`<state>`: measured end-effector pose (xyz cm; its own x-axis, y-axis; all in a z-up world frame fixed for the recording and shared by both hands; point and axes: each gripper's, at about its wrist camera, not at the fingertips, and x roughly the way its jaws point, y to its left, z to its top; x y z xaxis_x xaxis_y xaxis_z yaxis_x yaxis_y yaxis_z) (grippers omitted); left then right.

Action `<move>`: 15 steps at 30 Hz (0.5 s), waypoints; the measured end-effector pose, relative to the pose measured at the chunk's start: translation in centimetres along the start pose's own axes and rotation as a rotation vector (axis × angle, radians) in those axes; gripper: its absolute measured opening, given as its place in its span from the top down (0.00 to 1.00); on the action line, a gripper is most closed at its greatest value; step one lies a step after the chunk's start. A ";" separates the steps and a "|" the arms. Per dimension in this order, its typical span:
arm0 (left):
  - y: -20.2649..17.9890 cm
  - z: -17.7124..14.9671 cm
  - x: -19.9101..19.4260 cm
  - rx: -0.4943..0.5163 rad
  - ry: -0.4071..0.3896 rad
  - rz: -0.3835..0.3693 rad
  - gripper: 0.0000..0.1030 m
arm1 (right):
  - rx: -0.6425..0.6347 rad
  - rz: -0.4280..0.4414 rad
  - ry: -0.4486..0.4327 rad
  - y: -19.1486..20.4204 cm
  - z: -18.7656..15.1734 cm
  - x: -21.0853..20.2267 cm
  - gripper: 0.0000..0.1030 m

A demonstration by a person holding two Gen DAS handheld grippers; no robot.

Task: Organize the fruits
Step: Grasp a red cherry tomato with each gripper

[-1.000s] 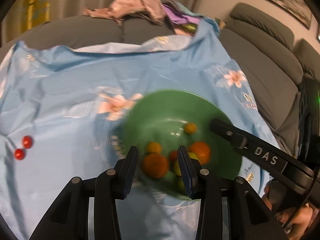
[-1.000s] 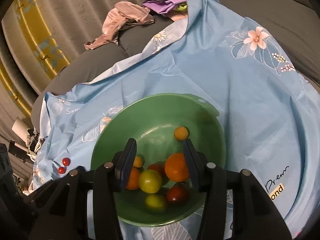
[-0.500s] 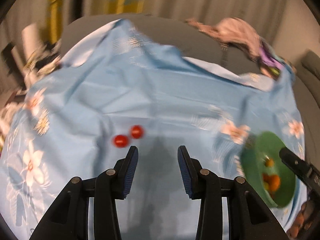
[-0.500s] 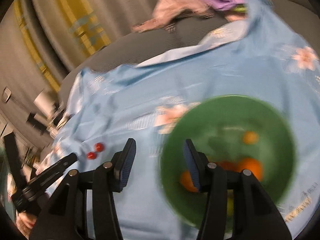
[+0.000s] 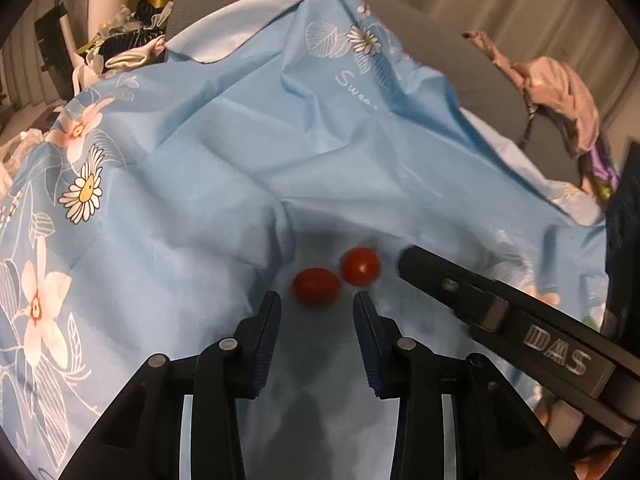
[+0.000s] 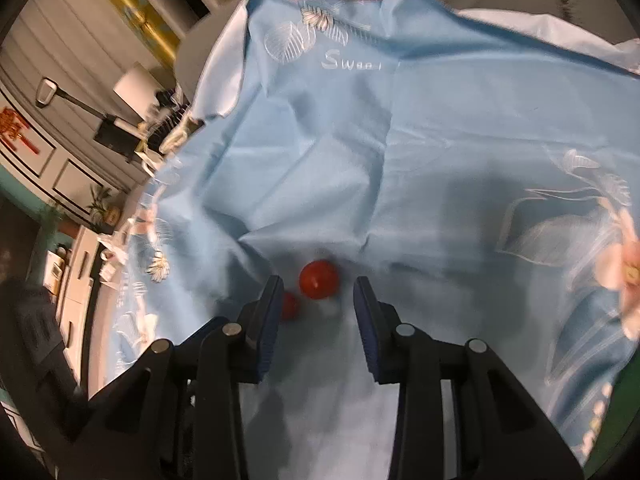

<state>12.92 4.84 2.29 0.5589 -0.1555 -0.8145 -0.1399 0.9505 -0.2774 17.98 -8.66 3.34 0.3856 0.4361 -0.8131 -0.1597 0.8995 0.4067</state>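
Observation:
Two small red tomatoes lie side by side on the light blue floral cloth (image 5: 224, 184). In the left wrist view the near tomato (image 5: 316, 286) sits just ahead of my open, empty left gripper (image 5: 317, 305), and the far tomato (image 5: 360, 266) lies to its right. The right gripper's black finger (image 5: 480, 300) reaches in from the right beside the far tomato. In the right wrist view my open, empty right gripper (image 6: 316, 292) has one tomato (image 6: 319, 274) just ahead between its tips. The other tomato (image 6: 289, 306) is partly hidden behind the left finger.
The cloth (image 6: 440, 140) covers a grey sofa and is creased into folds behind the tomatoes. A pink garment (image 5: 560, 92) lies on the sofa back at right. Clutter (image 5: 120, 40) and a white roll stand beyond the cloth's left edge. A green strip (image 6: 624, 432) shows at far right.
Both grippers have swung left, away from the green bowl of fruit, and closed in on the two red tomatoes. The bowl has left both views. Both grippers stay open.

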 end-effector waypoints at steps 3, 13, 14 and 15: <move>0.1 0.4 0.9 -0.006 0.020 0.004 0.63 | -0.003 -0.016 0.031 0.0 0.6 1.5 0.65; -0.4 0.6 3.3 0.025 0.038 0.033 0.70 | -0.011 0.016 0.083 0.0 0.7 4.1 0.73; -0.5 0.5 3.3 0.028 0.034 0.036 0.70 | -0.002 0.029 0.081 -0.1 0.7 4.2 0.73; -0.5 0.5 3.3 0.031 0.032 0.040 0.70 | 0.004 0.037 0.076 -0.2 0.5 4.1 0.74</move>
<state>15.20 3.95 0.01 0.5269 -0.1257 -0.8406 -0.1357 0.9639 -0.2292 20.11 -7.08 0.10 0.3090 0.4699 -0.8269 -0.1693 0.8827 0.4384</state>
